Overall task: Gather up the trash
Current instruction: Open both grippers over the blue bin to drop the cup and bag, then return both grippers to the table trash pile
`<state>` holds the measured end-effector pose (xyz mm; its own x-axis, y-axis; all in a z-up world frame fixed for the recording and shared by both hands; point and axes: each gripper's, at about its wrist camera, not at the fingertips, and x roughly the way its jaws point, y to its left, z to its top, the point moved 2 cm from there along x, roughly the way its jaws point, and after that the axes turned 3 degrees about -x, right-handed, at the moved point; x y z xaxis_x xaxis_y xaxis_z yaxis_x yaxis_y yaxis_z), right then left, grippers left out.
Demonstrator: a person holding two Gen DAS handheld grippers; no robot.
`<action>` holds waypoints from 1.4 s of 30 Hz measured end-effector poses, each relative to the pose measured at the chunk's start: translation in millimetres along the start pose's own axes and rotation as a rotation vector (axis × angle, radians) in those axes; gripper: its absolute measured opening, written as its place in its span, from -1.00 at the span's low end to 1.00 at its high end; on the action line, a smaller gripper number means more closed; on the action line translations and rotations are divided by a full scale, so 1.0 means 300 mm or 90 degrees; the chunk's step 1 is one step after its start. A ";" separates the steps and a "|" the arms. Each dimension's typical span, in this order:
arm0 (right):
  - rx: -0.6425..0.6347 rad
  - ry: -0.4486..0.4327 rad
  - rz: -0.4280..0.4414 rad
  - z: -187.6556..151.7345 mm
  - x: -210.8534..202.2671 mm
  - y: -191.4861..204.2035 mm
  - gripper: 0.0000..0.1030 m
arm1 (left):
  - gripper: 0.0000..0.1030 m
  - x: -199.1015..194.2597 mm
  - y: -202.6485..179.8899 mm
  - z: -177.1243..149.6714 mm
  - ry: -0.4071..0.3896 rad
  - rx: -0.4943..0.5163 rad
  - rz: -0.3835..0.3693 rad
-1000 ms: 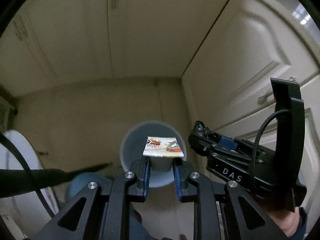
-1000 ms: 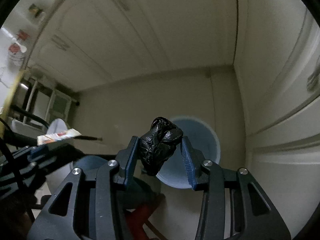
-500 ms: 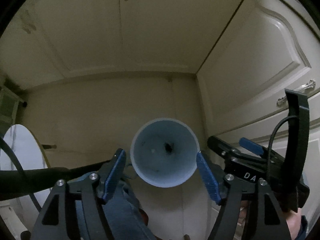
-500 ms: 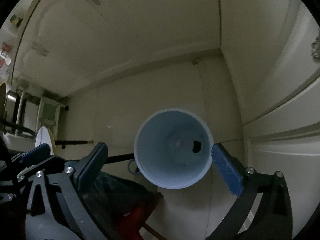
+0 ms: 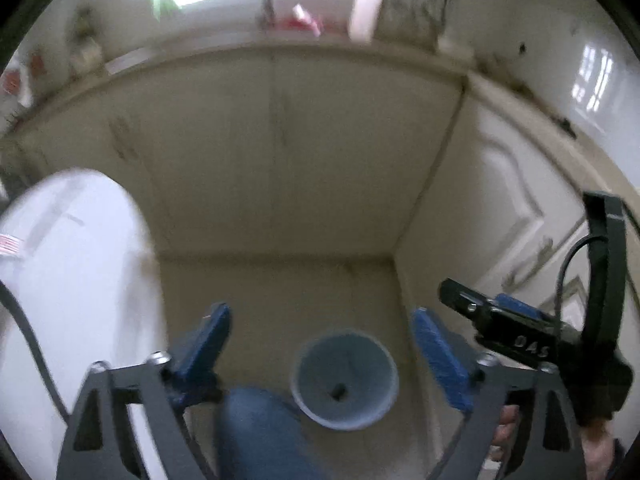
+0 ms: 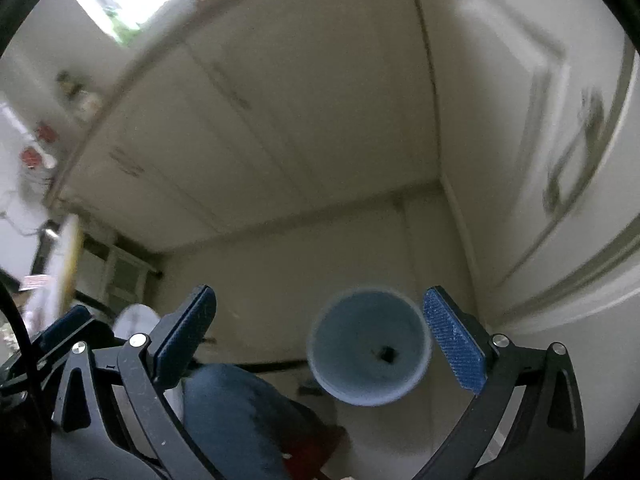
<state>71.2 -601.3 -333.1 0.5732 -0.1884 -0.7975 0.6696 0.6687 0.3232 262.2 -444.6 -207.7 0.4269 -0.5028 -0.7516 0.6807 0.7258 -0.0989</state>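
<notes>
A light blue round bin [image 5: 344,380] stands on the floor in the cabinet corner. It also shows in the right wrist view [image 6: 370,354]. A small dark piece [image 5: 339,391] lies at its bottom, also visible in the right wrist view [image 6: 386,354]. My left gripper [image 5: 326,344] is open and empty, high above the bin. My right gripper [image 6: 320,340] is open and empty, above the bin's left side. The right gripper's body [image 5: 520,344] shows at the right of the left wrist view.
Cream cabinet doors [image 5: 280,160] form a corner behind the bin, with handles on the right doors [image 6: 568,168]. A white rounded object [image 5: 72,280] stands at left. The person's blue-jeaned knee [image 5: 256,432] is below the grippers. A counter with blurred items [image 5: 304,20] runs above.
One second ago the left gripper held a printed wrapper and the right a black crumpled bag. Both opened over the bin and have now risen away from it.
</notes>
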 end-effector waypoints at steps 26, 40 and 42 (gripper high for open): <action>-0.371 -0.101 0.239 -0.165 -0.327 1.284 1.00 | 0.99 -0.873 0.593 -0.426 -0.183 -0.250 0.324; -0.538 0.033 0.289 -0.358 -0.087 1.639 1.00 | 0.99 -0.880 0.811 -0.488 -0.114 -0.344 0.298; -0.560 0.047 0.291 -0.386 -0.052 1.685 1.00 | 0.99 -0.878 0.846 -0.497 -0.110 -0.358 0.307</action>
<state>346.1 -177.1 -216.1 0.6381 0.2451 -0.7299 -0.2139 0.9671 0.1377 233.8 -57.9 -132.3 0.7188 -0.1017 -0.6878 0.0090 0.9905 -0.1371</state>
